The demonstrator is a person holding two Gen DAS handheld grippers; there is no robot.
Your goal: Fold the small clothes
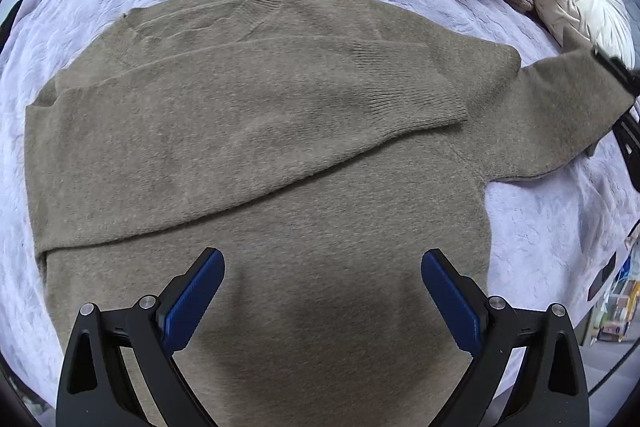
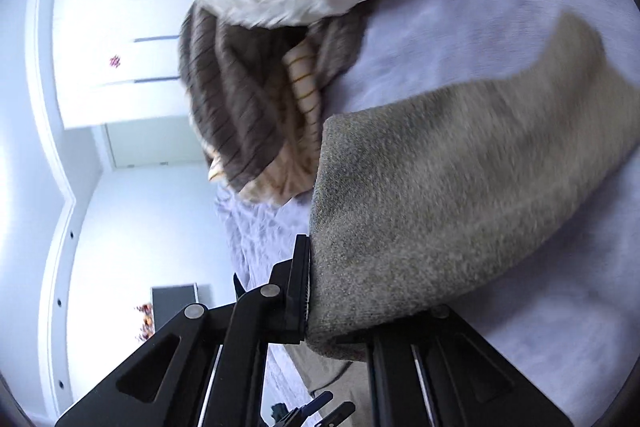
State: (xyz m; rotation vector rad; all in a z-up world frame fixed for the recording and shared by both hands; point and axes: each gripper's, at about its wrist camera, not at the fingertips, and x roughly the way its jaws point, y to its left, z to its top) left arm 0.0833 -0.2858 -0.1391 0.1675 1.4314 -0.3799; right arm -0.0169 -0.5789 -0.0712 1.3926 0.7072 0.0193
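Honestly, right gripper (image 2: 316,311) is clamped on the sleeve (image 2: 440,195); left gripper (image 1: 322,291) hangs apart. Pull carelessly and the sweater (image 1: 256,155) bunches.

Olive sweater (image 1: 256,155) flat, one sleeve (image 1: 256,107) folded across.

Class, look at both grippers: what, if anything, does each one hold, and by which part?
The right gripper is shut on the cuff end of the sweater's outstretched sleeve. The left gripper is open above the sweater's body and holds nothing.
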